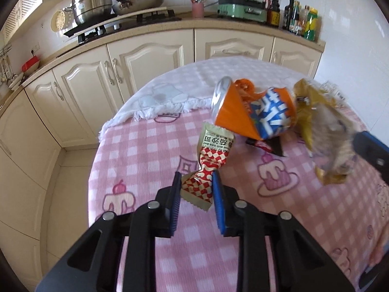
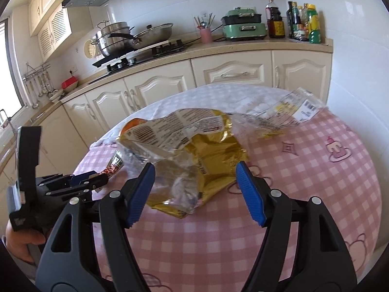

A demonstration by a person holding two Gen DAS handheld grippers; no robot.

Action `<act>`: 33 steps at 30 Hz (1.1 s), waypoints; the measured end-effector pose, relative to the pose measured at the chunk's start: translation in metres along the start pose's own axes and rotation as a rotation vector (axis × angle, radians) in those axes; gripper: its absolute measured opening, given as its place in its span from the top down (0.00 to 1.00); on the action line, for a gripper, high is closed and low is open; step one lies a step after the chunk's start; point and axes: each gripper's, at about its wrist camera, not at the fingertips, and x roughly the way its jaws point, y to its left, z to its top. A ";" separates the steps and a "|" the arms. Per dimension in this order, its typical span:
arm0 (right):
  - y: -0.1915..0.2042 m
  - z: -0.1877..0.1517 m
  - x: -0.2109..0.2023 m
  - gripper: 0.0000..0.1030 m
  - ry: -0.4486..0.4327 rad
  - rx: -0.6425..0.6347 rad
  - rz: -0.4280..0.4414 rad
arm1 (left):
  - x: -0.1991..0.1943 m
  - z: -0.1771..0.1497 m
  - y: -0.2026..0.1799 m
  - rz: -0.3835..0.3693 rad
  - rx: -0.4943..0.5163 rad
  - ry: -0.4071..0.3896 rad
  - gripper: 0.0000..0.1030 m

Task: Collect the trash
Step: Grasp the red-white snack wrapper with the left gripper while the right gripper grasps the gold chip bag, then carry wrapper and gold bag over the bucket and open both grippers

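Left jaws pinching checkered wrapper [image 1: 203,178] — Chinese print unreadable, right jaws wide apart around gold bag [image 2: 206,168]

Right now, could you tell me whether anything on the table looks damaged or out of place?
Yes: the orange can is badly crushed and lies on its side, among a crumpled gold bag and a checked wrapper on the pink tablecloth.

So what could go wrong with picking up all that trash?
The left tool pinches only the twisted end of the checked wrapper, so it might slip out when lifted. The crushed orange can lies right beside that wrapper and could get bumped and roll on the table. The right tool is open around the gold bag, which is crinkly and slippery, so closing may catch only a loose fold.
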 end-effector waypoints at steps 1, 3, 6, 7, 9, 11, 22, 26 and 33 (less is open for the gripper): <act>0.001 0.000 0.005 0.34 0.019 0.002 0.011 | -0.004 -0.002 0.000 -0.004 -0.007 -0.007 0.77; 0.001 0.002 0.016 0.34 0.067 0.014 0.057 | -0.011 -0.005 0.002 -0.026 -0.019 -0.011 0.77; 0.005 0.001 0.024 0.73 0.106 -0.003 0.076 | -0.021 -0.011 0.011 -0.054 -0.049 -0.015 0.77; 0.008 0.000 0.025 0.75 0.113 -0.017 0.074 | -0.025 -0.013 0.014 -0.060 -0.059 -0.018 0.77; 0.015 -0.002 0.024 0.84 0.116 -0.050 0.065 | -0.031 -0.017 0.021 -0.069 -0.077 -0.022 0.77; 0.022 -0.004 0.020 0.87 0.104 -0.078 0.052 | -0.038 -0.021 0.026 -0.084 -0.101 -0.029 0.77; 0.096 -0.001 -0.041 0.90 -0.046 -0.211 0.076 | -0.095 -0.047 0.065 -0.151 -0.217 -0.123 0.77; 0.143 -0.013 -0.041 0.90 -0.028 -0.271 0.142 | -0.120 -0.069 0.101 -0.106 -0.276 -0.155 0.77; 0.254 -0.064 -0.014 0.90 0.074 -0.410 0.284 | -0.141 -0.123 0.182 0.006 -0.416 -0.146 0.77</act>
